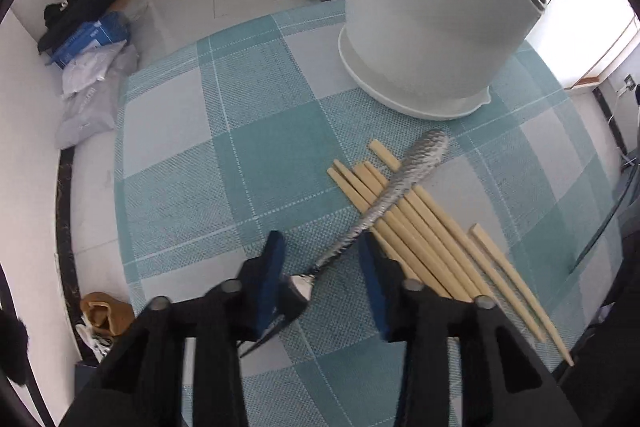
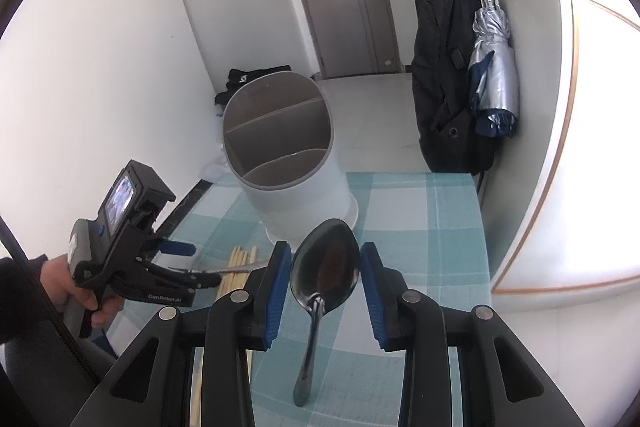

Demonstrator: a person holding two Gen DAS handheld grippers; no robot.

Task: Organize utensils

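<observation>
The right gripper (image 2: 325, 247) clamps a spoon (image 2: 325, 271) by its bowl, lower centre, below the holder (image 2: 296, 195). The left gripper (image 1: 320, 241) stands partly open astride a utensil (image 1: 404, 179) lying on chopsticks (image 1: 440, 247); I cannot tell whether it grips.

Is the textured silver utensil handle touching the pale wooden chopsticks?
Touching. In the left wrist view the textured silver handle lies straight across the wooden chopsticks, with no gap showing.
</observation>
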